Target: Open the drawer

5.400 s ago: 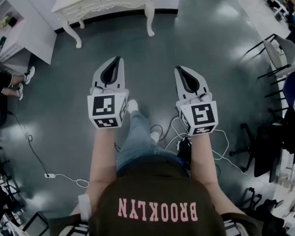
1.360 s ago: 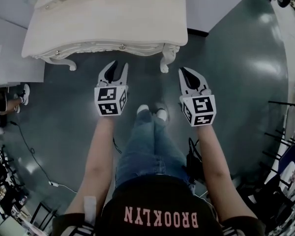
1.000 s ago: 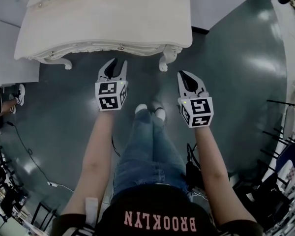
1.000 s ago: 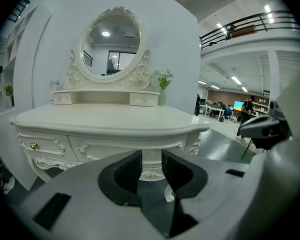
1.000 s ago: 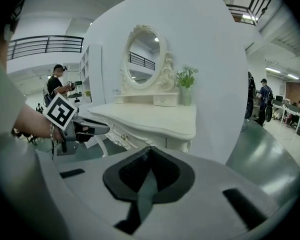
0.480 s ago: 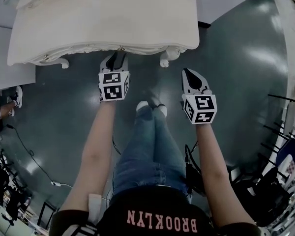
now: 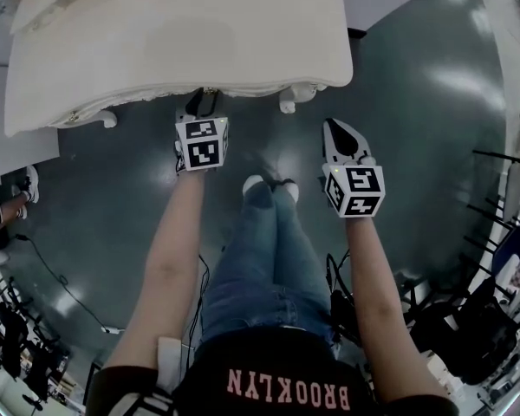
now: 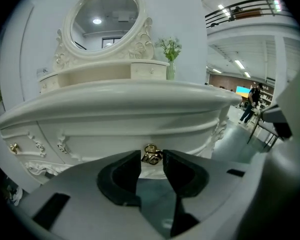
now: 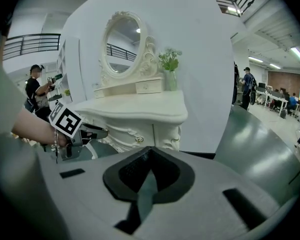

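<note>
Left gripper [image 8: 152, 160] jaws just opening, drawer handle [image 8: 151, 154] between them.

The left gripper [image 8: 152, 160] holds its jaws apart, having just opened them wider, and the small brass pull [image 8: 150, 153] on the drawer [image 8: 105, 141] sits between their tips, with neither pad pressing on it. Above the carved drawer front, the white dressing table [image 8: 120, 100] carries an oval mirror [image 8: 106, 14] and a vase of flowers [image 8: 169, 59].
</note>
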Demonstrator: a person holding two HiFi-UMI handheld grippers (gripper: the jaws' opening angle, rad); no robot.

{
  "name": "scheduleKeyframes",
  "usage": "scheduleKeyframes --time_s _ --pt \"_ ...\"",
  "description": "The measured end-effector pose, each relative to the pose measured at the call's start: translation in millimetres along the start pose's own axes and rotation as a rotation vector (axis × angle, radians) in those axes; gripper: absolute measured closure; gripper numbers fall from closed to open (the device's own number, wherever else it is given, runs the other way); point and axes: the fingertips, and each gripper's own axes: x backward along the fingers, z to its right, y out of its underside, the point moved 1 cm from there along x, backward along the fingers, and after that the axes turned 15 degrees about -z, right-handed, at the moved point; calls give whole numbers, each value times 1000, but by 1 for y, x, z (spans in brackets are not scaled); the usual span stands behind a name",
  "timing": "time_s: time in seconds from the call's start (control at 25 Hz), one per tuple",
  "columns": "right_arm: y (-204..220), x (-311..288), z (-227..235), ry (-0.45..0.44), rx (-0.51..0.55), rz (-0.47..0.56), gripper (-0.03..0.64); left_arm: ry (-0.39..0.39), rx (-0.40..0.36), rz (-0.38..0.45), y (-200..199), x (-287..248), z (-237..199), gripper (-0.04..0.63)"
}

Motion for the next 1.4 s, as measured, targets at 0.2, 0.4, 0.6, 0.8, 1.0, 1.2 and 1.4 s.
scheduleKeyframes --time_s 0.2,0.4,0.6,0.8,1.0,1.2,1.4 --pt "4 0 -2 8 -10 -7 620 13 -6 -9 0 -3 3 472" --pt "8 3 -6 4 -12 -13 620 11 -8 -15 -1 -2 2 476" --pt "18 6 -10 -7 -12 -24 620 6 4 -20 -1 -2 1 477" --pt "28 13 -7 -5 -5 -32 620 26 14 -38 -1 1 5 477" --pt "34 21 -4 0 -8 -27 620 13 20 -46 -1 2 4 477" --pt "41 28 -8 -6 7 -29 620 14 6 -51 4 6 7 477" --pt "46 34 -4 -2 20 -26 620 21 -3 -47 16 12 11 477"
